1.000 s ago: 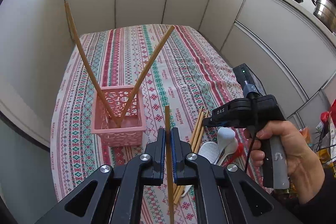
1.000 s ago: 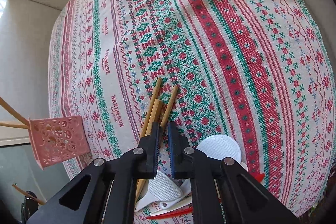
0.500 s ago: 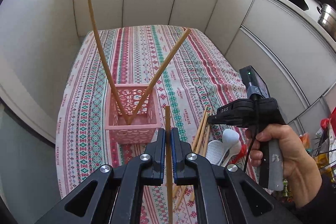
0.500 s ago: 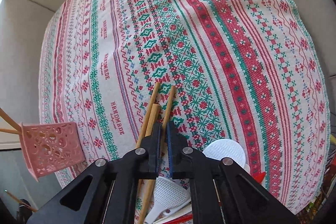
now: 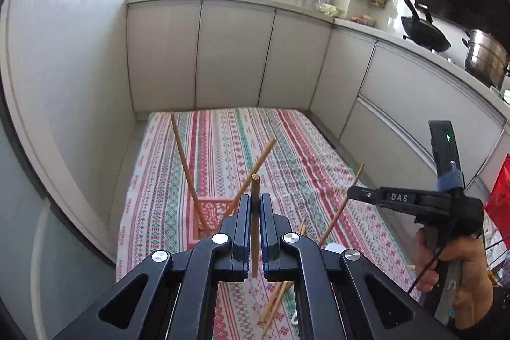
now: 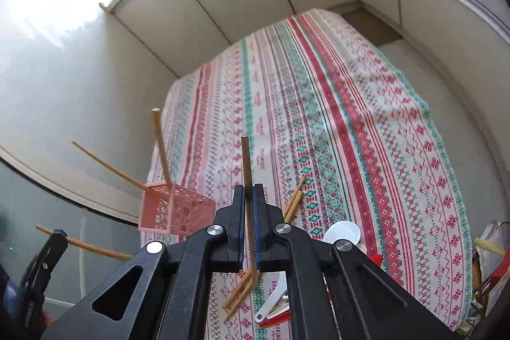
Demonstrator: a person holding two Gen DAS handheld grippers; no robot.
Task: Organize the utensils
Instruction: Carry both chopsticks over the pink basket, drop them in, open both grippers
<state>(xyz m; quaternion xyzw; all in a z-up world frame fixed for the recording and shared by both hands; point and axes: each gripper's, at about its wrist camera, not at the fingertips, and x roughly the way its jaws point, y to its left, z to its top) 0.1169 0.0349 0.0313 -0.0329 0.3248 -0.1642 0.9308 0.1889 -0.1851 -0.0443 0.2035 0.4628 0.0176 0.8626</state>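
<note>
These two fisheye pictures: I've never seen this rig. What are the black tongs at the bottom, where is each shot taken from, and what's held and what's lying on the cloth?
No robot arm here. A person carries a hand-held gripper in each hand, and a camera on each looks forward along its two fingers. The left hand-held gripper is shut on one wooden chopstick. In its view you also see the person's right hand holding the other tool. The right hand-held gripper is shut on another chopstick. On the striped tablecloth stands a pink basket with two chopsticks leaning in it. Loose chopsticks, white spoons and something red lie nearby.
</note>
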